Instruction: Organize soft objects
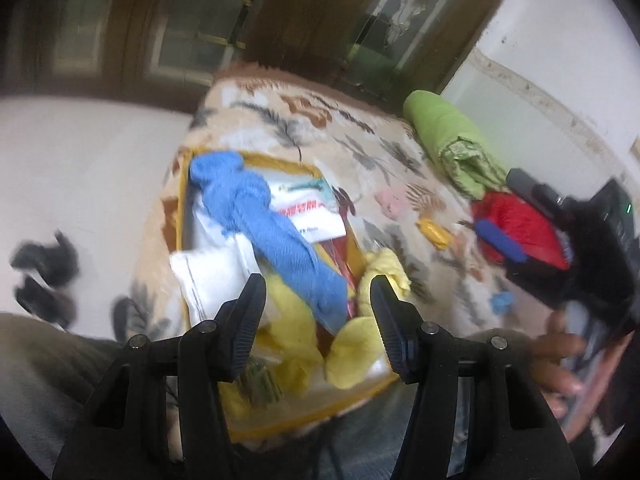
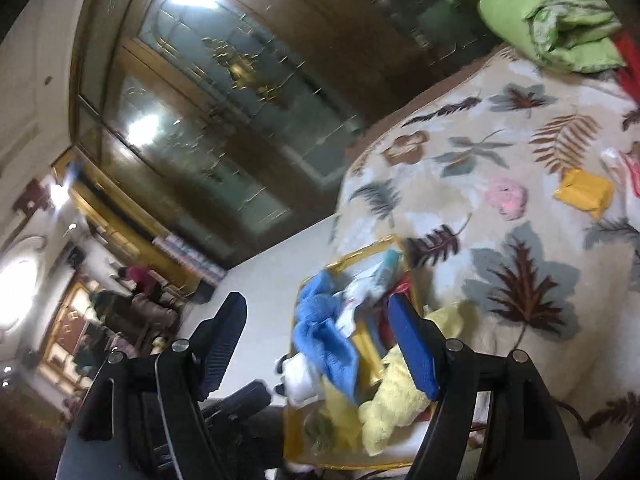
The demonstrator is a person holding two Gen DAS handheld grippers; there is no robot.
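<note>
A clear bag with a yellow rim (image 1: 182, 208) lies on a leaf-patterned blanket (image 1: 320, 128). In it are a blue knitted cloth (image 1: 260, 216), yellow cloths (image 1: 360, 344) and white packets (image 1: 212, 276). My left gripper (image 1: 318, 304) hovers open above the bag's near end, with nothing between its pads. The right wrist view shows the same blue cloth (image 2: 320, 336) and yellow cloth (image 2: 396, 396) behind my right gripper (image 2: 320, 324), which is open and holds nothing. In the left wrist view the right gripper (image 1: 516, 216) is over a red cloth (image 1: 524, 220).
Loose on the blanket are a pink item (image 2: 506, 196), a yellow packet (image 2: 584, 192) and a small blue item (image 1: 502, 302). Rolled green bedding (image 1: 452, 136) lies at the far end. Left of the bed are white floor (image 1: 80, 160) and dark shoes (image 1: 44, 272). A wooden glass-door cabinet (image 2: 224, 92) stands behind.
</note>
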